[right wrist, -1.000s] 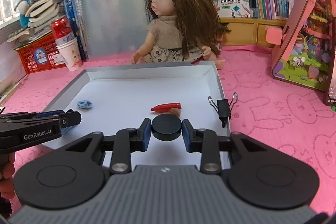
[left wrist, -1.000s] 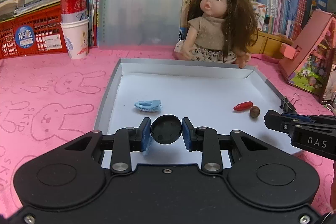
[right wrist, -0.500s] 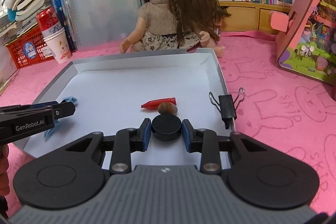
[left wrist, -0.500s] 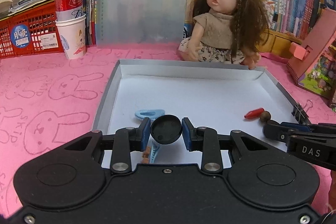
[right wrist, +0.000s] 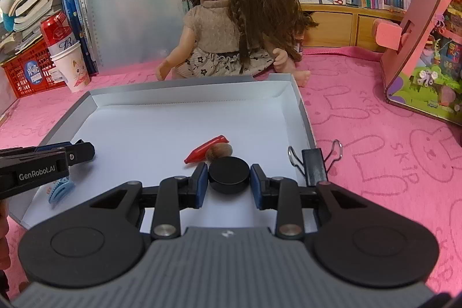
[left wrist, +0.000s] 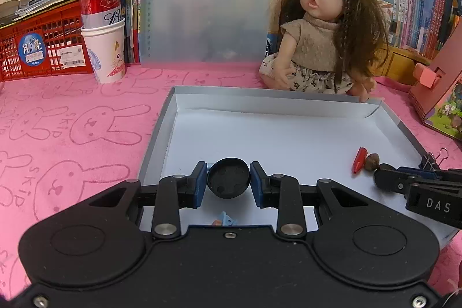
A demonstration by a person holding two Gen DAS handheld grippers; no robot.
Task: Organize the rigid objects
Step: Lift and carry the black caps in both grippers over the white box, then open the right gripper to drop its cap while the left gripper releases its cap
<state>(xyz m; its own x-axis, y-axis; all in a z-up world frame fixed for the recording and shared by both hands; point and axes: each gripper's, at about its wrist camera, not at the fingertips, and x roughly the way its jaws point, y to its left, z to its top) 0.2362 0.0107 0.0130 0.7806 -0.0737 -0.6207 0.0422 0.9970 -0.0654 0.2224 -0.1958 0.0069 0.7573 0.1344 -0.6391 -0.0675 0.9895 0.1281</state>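
1. Your left gripper [left wrist: 228,182] has its jaws clenched on a black round cap [left wrist: 228,181], tilted so its ribbed underside faces the camera. It hangs over the near left part of the white tray [left wrist: 288,108].
2. Your right gripper [right wrist: 229,179] has its jaws clenched on a black disc [right wrist: 229,174], held flat over the tray's near right part, just this side of the red crayon [right wrist: 206,152] and the brown nut [right wrist: 218,151].
3. The likeliest risk: the tilted cap is held only at its rim, so a hasty release could send it rolling across the tray or over the low wall onto the pink table [left wrist: 72,129].
4. Lowering the disc straight ahead could knock the crayon and nut, which touch each other.
5. The two grippers sit near one another over the same tray; swinging either sideways could make them collide.
6. The right view shows the blue hair clip [right wrist: 61,189] whole and the binder clip [right wrist: 314,165] on the tray's right wall. In the left view the hair clip is nearly hidden beneath the gripper.
7. Only the left view shows the cap's hollow side.
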